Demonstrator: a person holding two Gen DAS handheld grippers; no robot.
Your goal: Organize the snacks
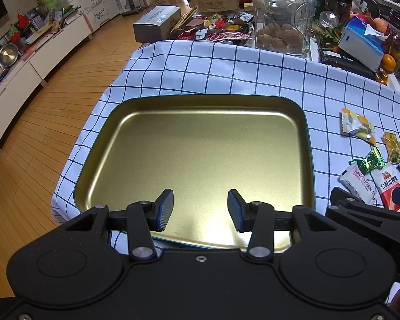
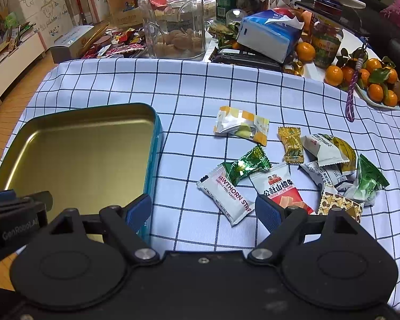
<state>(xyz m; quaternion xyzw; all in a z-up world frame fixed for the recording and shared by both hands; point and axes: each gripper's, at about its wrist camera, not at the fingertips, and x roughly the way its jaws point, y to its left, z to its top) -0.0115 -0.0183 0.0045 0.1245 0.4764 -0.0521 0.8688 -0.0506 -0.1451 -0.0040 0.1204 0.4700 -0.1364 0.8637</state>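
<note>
Left tool [image 1: 200, 209]: fingers spread apart, nothing between the blue pads [image 1: 164, 208]; it hangs over the near edge of the tin tray [image 1: 308, 160]. Tray interior is gold and bare; outer wall is teal. Tray sits on the checked cloth [image 1: 226, 72] that covers the bench, toward the left side.

Right tool [image 2: 204, 210]: fingers also spread wide, holding nothing. Its left pad lies over the tray's near right corner [image 2: 157, 144]; its right pad overlaps the near end of the red-and-white snack packet [image 2: 278, 186]. Contact with either cannot be confirmed.

Snacks lie loose on the cloth, right of the tray:
- white "HAWTHORN STRIP" packet [image 2: 226, 196], nearest, between the two pads of the right tool in view
- green foil candy [image 2: 246, 165], touching the far end of the hawthorn packet
- yellow-and-white packet [image 2: 241, 125], farthest of the group, apart from the rest
- gold wrapped candy [image 2: 290, 145]
- a heap of white, green and patterned wrappers [image 2: 341, 170] at the right, overlapping one another

Far edge of the bench: glass jar [image 2: 173, 18] with round brown items at its bottom, blue tissue pack [image 2: 266, 34], plate of oranges [image 2: 373, 85].
</note>
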